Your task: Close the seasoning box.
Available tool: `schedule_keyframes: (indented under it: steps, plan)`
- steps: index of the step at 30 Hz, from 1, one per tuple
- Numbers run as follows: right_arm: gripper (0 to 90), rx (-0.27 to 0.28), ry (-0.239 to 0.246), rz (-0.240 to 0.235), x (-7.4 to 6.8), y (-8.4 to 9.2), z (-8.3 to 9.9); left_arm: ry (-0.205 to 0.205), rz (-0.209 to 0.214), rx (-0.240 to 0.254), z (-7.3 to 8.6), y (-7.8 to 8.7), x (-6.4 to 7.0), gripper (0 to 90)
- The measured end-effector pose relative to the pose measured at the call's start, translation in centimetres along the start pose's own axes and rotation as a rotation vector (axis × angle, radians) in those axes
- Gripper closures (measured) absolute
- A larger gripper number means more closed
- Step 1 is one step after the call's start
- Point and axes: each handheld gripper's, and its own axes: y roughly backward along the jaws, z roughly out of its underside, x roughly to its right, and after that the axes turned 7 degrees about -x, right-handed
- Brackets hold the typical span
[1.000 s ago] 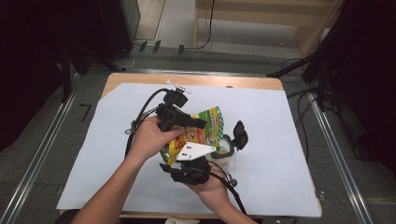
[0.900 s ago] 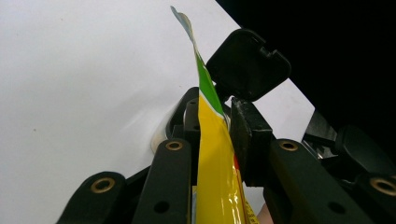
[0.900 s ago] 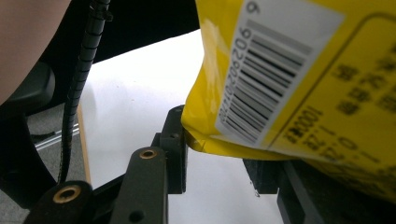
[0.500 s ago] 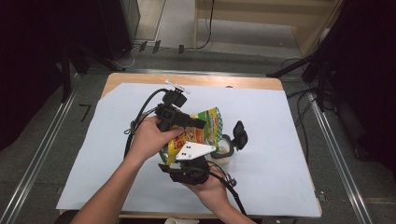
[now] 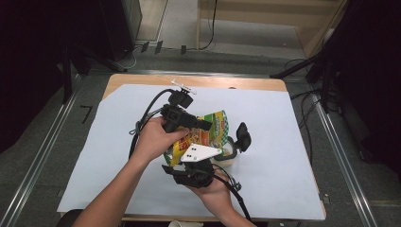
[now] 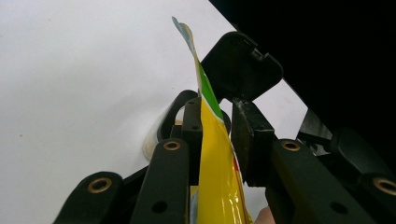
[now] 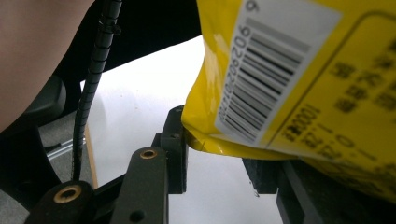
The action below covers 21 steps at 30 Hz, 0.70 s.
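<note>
Both tools on the yellow snack bag (image 5: 202,135), held up off the surface (image 5: 283,142) over the white sheet. Left tool (image 6: 215,123): jaws narrowed to a slim gap with the bag's thin edge standing upright between them; left pad looks pressed on the film, right pad just beside it, so I read it as a pinch on the bag's seam, though full contact on the right pad is hard to confirm. Right tool (image 7: 219,161): jaws part-way closed, the bag's bottom corner with the barcode sits down between them; left jaw touches the yellow fold, right jaw is hidden under the bag, so grip looks likely but I cannot tell for sure. In the high view the left tool (image 5: 187,120) comes in from above the bag, the right tool (image 5: 196,165) from below, nearer the person. Probable reason for the two-point hold: one end anchored, the other end pinched on the seal, which sets up a pull-apart to open it or to tip it. A small white cup (image 5: 227,153) with a black flip lid (image 5: 243,135) sits just ahead of the left tool, under the bag's far end, likely the pour target. Risk: thin film slipping out of the left pinch
</note>
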Motion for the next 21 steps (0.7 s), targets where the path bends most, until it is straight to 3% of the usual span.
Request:
schedule_keyframes:
  steps: [21]
  plan:
    - [65.7, -0.011, -0.008, 0.005, 0.01, 0.22, -0.07, -0.006, 0.006, -0.007, -0.31, -0.16, 0.06, 75.7]
